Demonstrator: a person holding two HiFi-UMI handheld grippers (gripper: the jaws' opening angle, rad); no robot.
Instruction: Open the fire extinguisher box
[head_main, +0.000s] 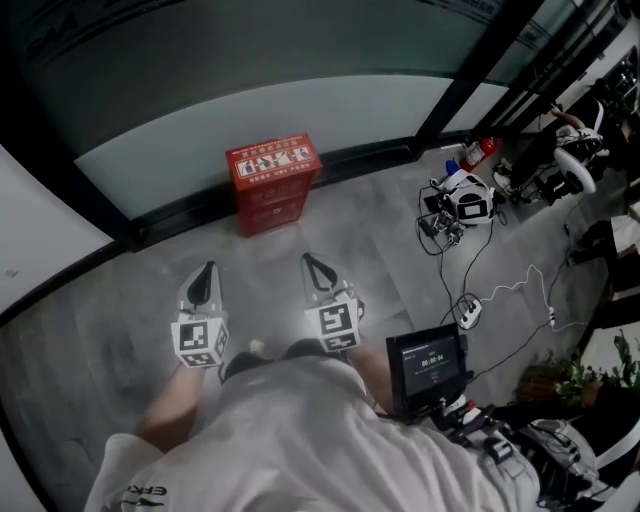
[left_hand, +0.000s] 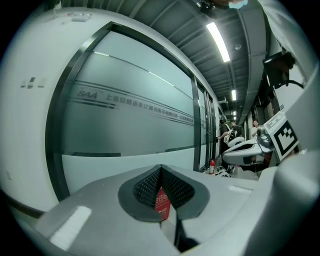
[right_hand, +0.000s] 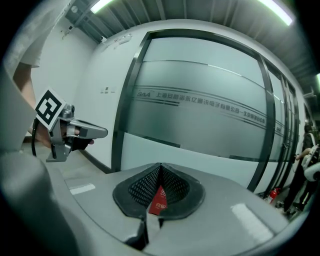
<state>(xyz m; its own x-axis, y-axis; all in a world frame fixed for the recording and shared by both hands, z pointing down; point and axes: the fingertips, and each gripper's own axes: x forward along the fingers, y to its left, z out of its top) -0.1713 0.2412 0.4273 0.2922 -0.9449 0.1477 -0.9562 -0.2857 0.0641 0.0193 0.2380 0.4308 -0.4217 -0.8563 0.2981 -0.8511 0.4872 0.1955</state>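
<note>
While the left gripper (head_main: 207, 270) and the right gripper (head_main: 309, 260) are both closed and empty, the fire extinguisher box (head_main: 272, 182) stands upright by the glass wall (head_main: 250, 90) — at 11 o'clock from the right one, probably the nearer.

The left tool (head_main: 208, 270) and right tool (head_main: 311, 262) point forward, jaws together.

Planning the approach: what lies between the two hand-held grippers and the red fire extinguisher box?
Only bare grey floor, seen in the head view, separates the left hand-held gripper and right hand-held gripper from the fire extinguisher box.
</note>
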